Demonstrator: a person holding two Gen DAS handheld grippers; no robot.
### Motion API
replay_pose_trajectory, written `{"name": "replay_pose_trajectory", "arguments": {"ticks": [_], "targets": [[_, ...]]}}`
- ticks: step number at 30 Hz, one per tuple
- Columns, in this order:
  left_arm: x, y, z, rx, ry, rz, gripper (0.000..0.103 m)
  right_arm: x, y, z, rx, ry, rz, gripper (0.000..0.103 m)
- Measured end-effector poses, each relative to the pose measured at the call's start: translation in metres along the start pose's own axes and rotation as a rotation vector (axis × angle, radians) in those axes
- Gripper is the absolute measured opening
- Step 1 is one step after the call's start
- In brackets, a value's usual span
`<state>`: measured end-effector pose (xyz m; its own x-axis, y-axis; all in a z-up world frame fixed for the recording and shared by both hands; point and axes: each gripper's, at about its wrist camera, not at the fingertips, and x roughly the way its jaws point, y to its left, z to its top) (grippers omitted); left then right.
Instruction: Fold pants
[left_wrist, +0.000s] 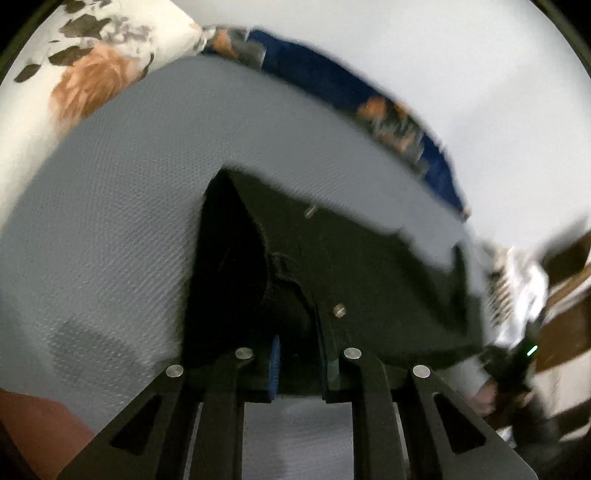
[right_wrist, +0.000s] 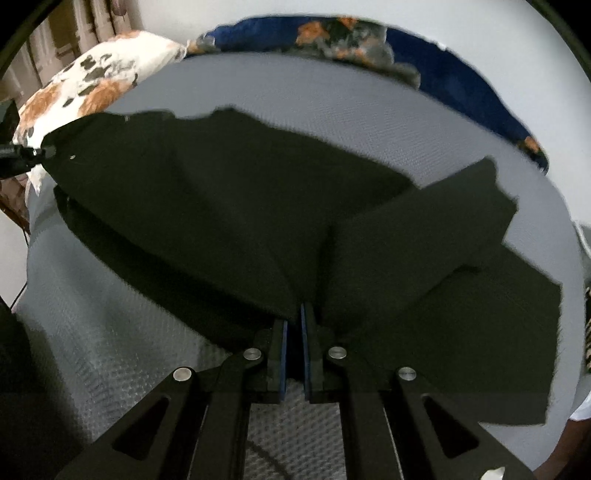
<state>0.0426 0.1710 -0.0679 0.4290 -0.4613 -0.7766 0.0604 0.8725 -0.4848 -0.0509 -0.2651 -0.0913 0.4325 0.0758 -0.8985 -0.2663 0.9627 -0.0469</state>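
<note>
Left wrist view is showing you the waistband end of the dark pants (left_wrist: 369, 266) up close: two metal buttons, the open fly and a fold of cloth running between the pads of your left gripper (left_wrist: 301, 363), whose jaws are standing narrow and pinching that waist edge. Off to the right in the same view your right gripper (left_wrist: 517, 363) is appearing small and blurred, with a green light on it, beside a hand. Right wrist view is giving you what the close one cannot: the whole garment (right_wrist: 229, 206) spreading over the grey textured bedcover (right_wrist: 92, 332), its long axis running from the upper left, where your left gripper (right_wrist: 22, 155) is holding a corner lifted, down toward the lower right, where the two legs are splaying apart, one lying over the other. Your right gripper (right_wrist: 293, 332) is sitting with its blue pads nearly together, clamping a ridge of cloth near the crotch. A floral pillow (right_wrist: 92, 81) and a blue flowered blanket (right_wrist: 461, 74) are lying along the far edge of the bed.
</note>
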Motion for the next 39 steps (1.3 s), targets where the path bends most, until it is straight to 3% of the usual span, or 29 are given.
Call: {"name": "replay_pose_trajectory", "arguments": {"ticks": [3, 6, 8, 11, 13, 16, 19, 20, 22, 25, 29, 31, 36, 39], "targets": [[0.021, 0.019, -0.017, -0.018, 0.077, 0.051, 0.017, 0.016, 0.008, -0.006, -0.009, 0.048, 0.006, 0.006], [0.021, 0.023, -0.025, 0.003, 0.057, 0.066, 0.018, 0.019, 0.008, -0.003, -0.015, 0.059, 0.013, 0.006], [0.020, 0.015, -0.029, 0.054, 0.053, 0.118, 0.021, 0.020, 0.007, 0.000, -0.010, 0.073, 0.027, 0.007], [0.018, 0.004, -0.030, 0.106, 0.044, 0.185, 0.030, 0.020, 0.006, 0.003, -0.002, 0.075, 0.032, 0.008], [0.012, 0.000, -0.028, 0.111, 0.035, 0.224, 0.046, 0.020, 0.004, 0.003, 0.030, 0.070, 0.049, 0.010], [-0.003, -0.004, -0.030, 0.144, -0.004, 0.291, 0.050, 0.019, -0.004, 0.003, 0.056, 0.059, 0.077, 0.010], [-0.019, -0.017, -0.032, 0.231, -0.061, 0.414, 0.050, 0.020, -0.009, 0.005, 0.084, 0.059, 0.111, 0.010], [-0.023, -0.028, -0.034, 0.276, -0.099, 0.474, 0.050, 0.020, -0.010, 0.005, 0.093, 0.058, 0.121, 0.010], [-0.027, -0.048, -0.041, 0.376, -0.156, 0.508, 0.050, 0.020, -0.013, 0.008, 0.118, 0.062, 0.142, 0.010], [-0.010, -0.091, -0.046, 0.508, -0.174, 0.442, 0.050, 0.023, -0.021, 0.009, 0.171, 0.070, 0.183, 0.011], [0.030, -0.161, -0.065, 0.682, -0.108, 0.212, 0.050, 0.027, -0.026, 0.008, 0.225, 0.087, 0.225, 0.011], [0.048, -0.192, -0.075, 0.758, -0.080, 0.146, 0.050, 0.029, -0.030, 0.009, 0.256, 0.096, 0.247, 0.011], [0.096, -0.255, -0.101, 0.934, -0.030, 0.050, 0.050, 0.029, -0.037, 0.010, 0.281, 0.107, 0.287, 0.011], [0.119, -0.273, -0.111, 0.974, 0.010, 0.028, 0.050, 0.030, -0.040, 0.011, 0.282, 0.114, 0.308, 0.011]]}}
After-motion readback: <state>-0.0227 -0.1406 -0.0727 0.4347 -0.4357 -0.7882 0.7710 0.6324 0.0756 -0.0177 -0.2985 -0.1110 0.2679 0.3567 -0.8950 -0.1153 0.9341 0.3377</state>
